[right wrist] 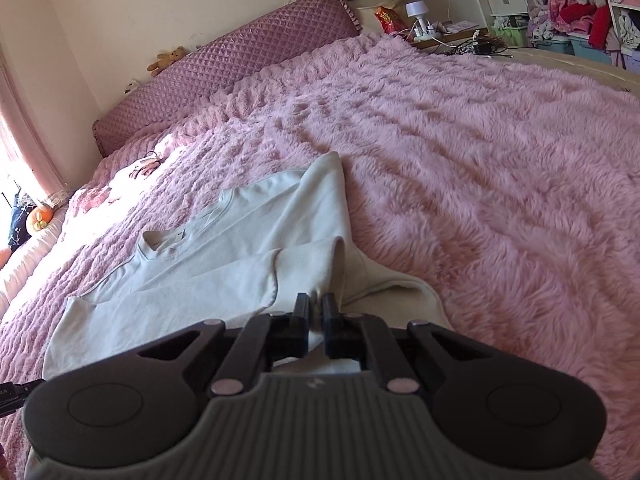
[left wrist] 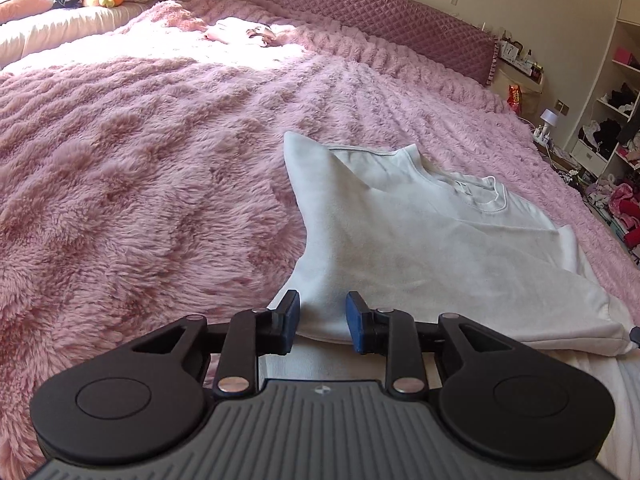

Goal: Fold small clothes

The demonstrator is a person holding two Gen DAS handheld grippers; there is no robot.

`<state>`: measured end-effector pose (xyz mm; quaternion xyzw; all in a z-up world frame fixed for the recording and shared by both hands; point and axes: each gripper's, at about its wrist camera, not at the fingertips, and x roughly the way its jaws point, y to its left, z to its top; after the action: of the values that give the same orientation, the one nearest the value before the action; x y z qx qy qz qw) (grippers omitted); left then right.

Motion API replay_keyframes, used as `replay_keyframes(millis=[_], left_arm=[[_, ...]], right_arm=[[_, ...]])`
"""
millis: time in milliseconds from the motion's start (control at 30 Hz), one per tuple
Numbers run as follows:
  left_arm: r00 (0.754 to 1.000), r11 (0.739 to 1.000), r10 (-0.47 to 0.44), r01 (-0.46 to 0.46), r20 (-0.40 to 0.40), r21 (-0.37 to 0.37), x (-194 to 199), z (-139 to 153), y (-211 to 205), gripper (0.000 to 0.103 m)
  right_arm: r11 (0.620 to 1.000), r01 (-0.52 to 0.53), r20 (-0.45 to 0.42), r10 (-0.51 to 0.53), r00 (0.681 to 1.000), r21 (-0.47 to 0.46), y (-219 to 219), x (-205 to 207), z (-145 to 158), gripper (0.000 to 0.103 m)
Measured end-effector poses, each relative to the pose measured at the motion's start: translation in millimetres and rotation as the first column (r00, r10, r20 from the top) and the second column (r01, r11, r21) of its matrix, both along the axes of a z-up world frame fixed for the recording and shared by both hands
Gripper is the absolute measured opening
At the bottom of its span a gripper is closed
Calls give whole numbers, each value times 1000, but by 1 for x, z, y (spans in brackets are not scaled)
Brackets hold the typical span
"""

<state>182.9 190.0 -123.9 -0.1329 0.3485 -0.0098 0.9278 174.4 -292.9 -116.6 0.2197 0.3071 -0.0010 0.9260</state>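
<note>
A white sweatshirt lies partly folded on the fluffy pink blanket, neckline facing the headboard. My left gripper is open at the garment's near left edge; the cloth shows in the gap, and the blue pads stand clear of it. In the right wrist view the same sweatshirt spreads to the left. My right gripper is shut on a raised fold of the sweatshirt at its near right edge, and the cloth rises in a ridge from the jaws.
A quilted purple headboard runs along the far side of the bed. A small pink garment lies in sunlight near it. Shelves with clothes and a bedside table with a lamp stand beyond the bed.
</note>
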Motion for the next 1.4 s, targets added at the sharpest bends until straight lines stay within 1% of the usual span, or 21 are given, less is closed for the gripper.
replay_keyframes(millis=[67, 133, 167, 233, 300, 333, 400, 500, 533, 600, 700, 733, 767, 800, 833, 933, 1000, 1067, 1167, 1267, 1400], left_arm=[[1000, 1000, 0, 0, -11, -15, 0, -5, 2, 33], [1000, 999, 15, -15, 4, -28, -2, -1, 3, 33], [999, 999, 19, -18, 27, -34, -3, 4, 4, 33], [995, 998, 24, -19, 98, -54, -3, 16, 6, 38], [989, 996, 16, -3, 146, -87, 6, 26, 8, 42], [988, 996, 13, 2, 154, -93, 11, 28, 9, 42], [988, 994, 6, 10, 153, -106, 29, 30, 7, 45], [994, 988, -4, 21, 110, -155, 53, 21, 6, 45], [995, 987, -2, 18, 97, -161, 59, 17, 5, 45], [997, 989, 1, 11, 79, -146, 69, 11, 3, 45], [999, 989, -5, 12, 49, -145, 81, 3, 3, 45], [999, 990, -2, 8, 42, -144, 84, 1, 2, 45], [999, 989, -1, 6, 36, -146, 87, -1, 2, 45], [999, 988, 3, 2, 33, -151, 89, -2, 2, 45], [999, 988, 9, -4, 33, -157, 91, -3, 2, 45], [997, 984, 28, -14, 76, -179, 89, 2, 2, 45], [994, 985, 33, -15, 101, -172, 89, 5, 1, 50], [996, 988, 34, -21, 82, -154, 94, 1, 0, 50], [999, 990, 33, -29, 31, -139, 104, -13, 1, 50], [1000, 995, 12, -10, 17, -97, 106, -17, -1, 50], [999, 995, -4, 7, 35, -99, 95, 4, 0, 50]], right_arm=[[1000, -7, -57, 7, 998, -8, -3, 1, -10, 0], [1000, -17, -104, 16, 994, -10, -6, 3, -22, 0], [1000, 1, -96, 0, 995, 13, -10, 1, -23, 0], [999, 33, -68, -31, 997, 28, -13, -3, -18, 11], [998, 52, -22, -52, 998, 22, -14, -4, -10, 20], [998, 50, -4, -50, 999, 27, -14, -2, -6, 20], [998, 49, 29, -49, 998, 28, -11, 4, 0, 22], [999, 45, 51, -46, 998, 24, -6, 20, 7, 26], [999, 50, 55, -50, 997, 14, -5, 26, 8, 34], [998, 66, 58, -66, 996, -6, -4, 36, 7, 41], [998, 64, 26, -64, 998, -18, -7, 54, -1, 40], [999, 54, 9, -54, 999, -7, -9, 60, -5, 36], [999, 45, -11, -44, 999, 8, -10, 65, -8, 27], [999, 25, -25, -24, 999, 31, -11, 69, -12, 0], [999, 16, -28, -15, 999, 43, -11, 71, -14, 0], [999, 45, 36, -46, 998, 28, -11, 63, -4, 0], [997, 72, 66, -74, 995, 31, -13, 56, 2, 0], [996, 88, 39, -88, 995, 1, -15, 59, -3, 0], [997, 74, -36, -74, 997, -11, -17, 67, -24, 0], [997, 82, -34, -82, 996, -3, -19, 65, -29, 0], [997, 78, -17, -78, 997, 16, -23, 56, -11, 26]])
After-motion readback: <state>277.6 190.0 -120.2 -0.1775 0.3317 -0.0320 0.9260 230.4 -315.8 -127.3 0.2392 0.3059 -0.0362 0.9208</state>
